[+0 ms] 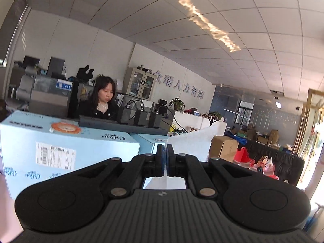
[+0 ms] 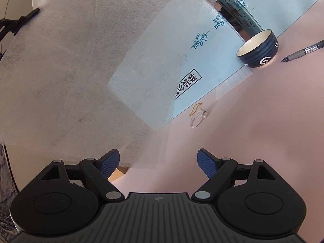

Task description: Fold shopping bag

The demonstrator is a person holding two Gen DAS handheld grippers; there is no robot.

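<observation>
Office ceiling tiles and a white wall with grey lettering fill the left wrist view, above light-blue cartons (image 1: pixel 66 141) on the bench. Its left gripper (image 1: pixel 165 162) is clenched on a fold of the white shopping bag (image 1: pixel 190 141), lifted up. Below, the right gripper (image 2: pixel 158 162) hangs released over the pink bench (image 2: pixel 253 131); the translucent bag (image 2: pixel 70 70) drapes over a flat blue carton (image 2: pixel 212 64), near a dark bowl (image 2: pixel 258 49), pen (image 2: pixel 303 51) and rubber bands (image 2: pixel 197 114).
</observation>
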